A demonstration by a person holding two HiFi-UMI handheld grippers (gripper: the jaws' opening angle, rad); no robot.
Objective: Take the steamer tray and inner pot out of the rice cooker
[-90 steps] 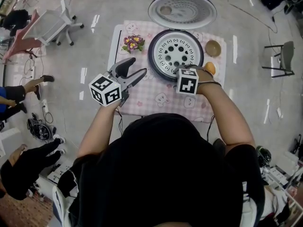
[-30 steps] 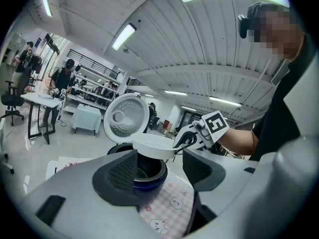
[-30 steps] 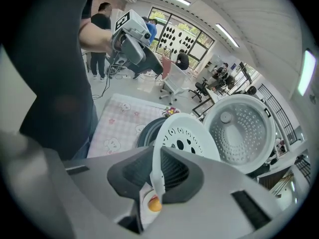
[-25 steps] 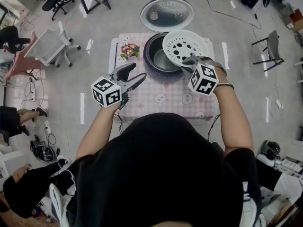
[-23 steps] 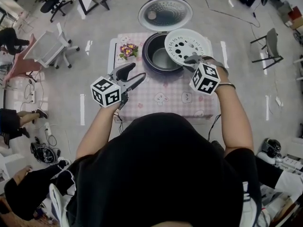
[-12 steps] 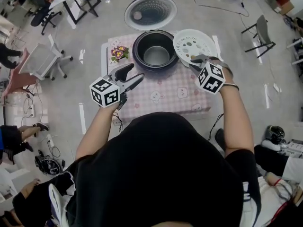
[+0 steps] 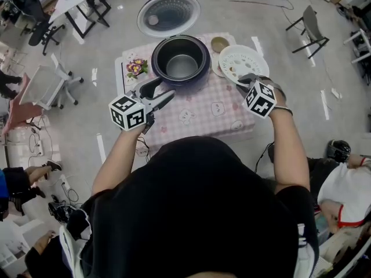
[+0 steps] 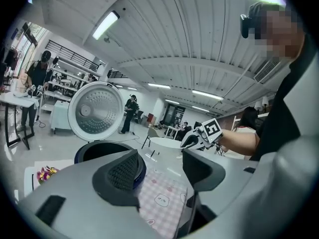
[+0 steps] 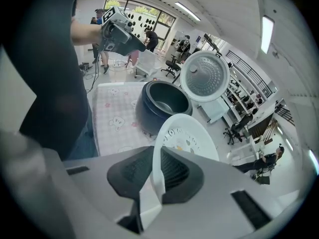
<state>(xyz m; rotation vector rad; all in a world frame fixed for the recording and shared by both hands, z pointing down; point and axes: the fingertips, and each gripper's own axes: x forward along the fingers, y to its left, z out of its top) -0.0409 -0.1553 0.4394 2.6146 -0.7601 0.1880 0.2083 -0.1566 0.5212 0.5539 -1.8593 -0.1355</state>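
The white perforated steamer tray (image 7: 242, 63) (image 9: 187, 135) hangs over the table's right side, beside the rice cooker (image 7: 181, 59). My right gripper (image 7: 248, 80) (image 9: 155, 169) is shut on the tray's near rim. The cooker (image 9: 160, 106) (image 8: 106, 151) stands with its lid (image 7: 168, 14) swung back. The dark inner pot (image 7: 182, 66) (image 9: 167, 100) sits inside it, uncovered. My left gripper (image 7: 160, 95) (image 8: 162, 169) is open with nothing between its jaws, held in front of the cooker to the left.
A pink checked cloth covers the small table (image 7: 200, 113). A pot of flowers (image 7: 136, 68) stands left of the cooker and a small bowl (image 7: 219, 43) to its right, close to the tray. Chairs and desks stand on the floor around.
My right gripper lifted the steamer tray off the cooker and carried it to the right, uncovering the inner pot. The left gripper has shifted only a little.
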